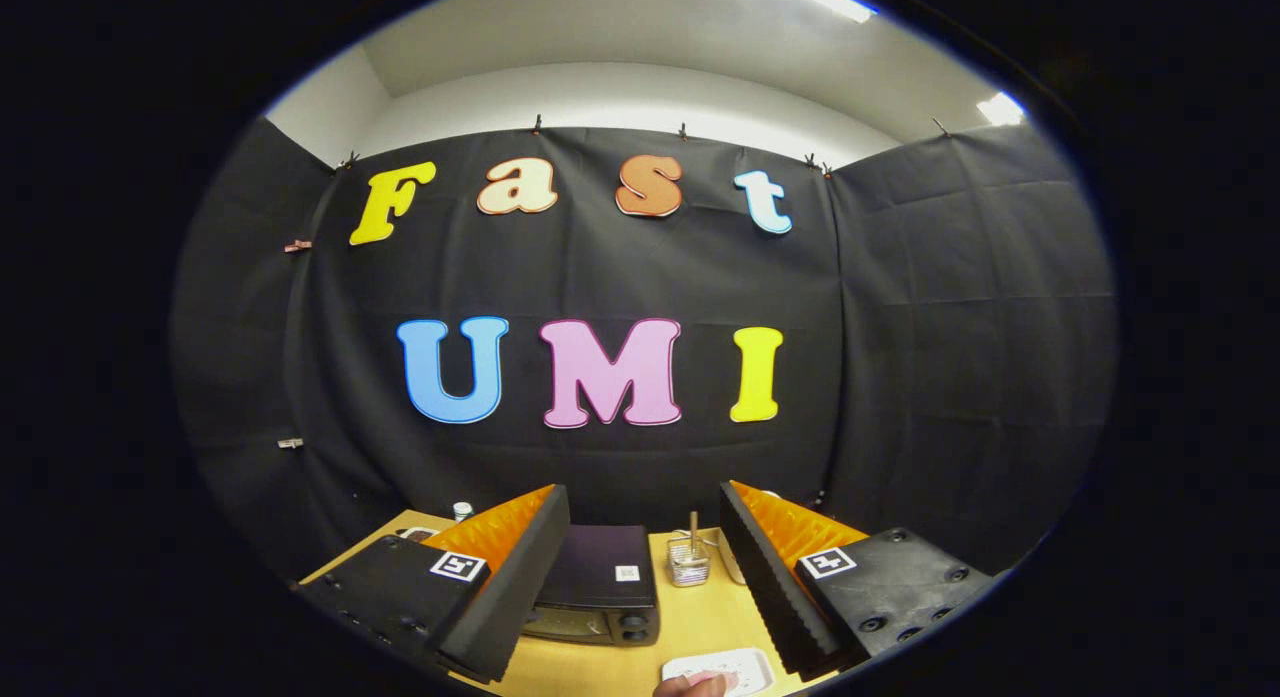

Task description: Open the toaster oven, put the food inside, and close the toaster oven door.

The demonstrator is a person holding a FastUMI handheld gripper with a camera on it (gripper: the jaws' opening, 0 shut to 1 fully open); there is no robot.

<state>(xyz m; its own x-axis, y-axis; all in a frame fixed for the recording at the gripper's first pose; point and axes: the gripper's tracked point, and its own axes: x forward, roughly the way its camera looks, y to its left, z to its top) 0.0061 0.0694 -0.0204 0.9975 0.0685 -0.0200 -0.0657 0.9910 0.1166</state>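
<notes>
Tabletop (700,617) holds toaster oven (597,587) beyond spread, empty gripper (645,577).

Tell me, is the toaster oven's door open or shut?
Shut: the toaster oven shows its door flat against its front. The gripper is open, above it.

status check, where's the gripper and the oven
hand-held gripper open, empty, high above table. toaster oven between fingers, door shut. food on white tray nearer. small jar beside oven.

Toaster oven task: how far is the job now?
Nothing looks done yet. The toaster oven sits on the table, door apparently closed. The tool hangs open above it, gripping nothing. The food lies on the white tray. Opening, loading and closing all remain.
</notes>
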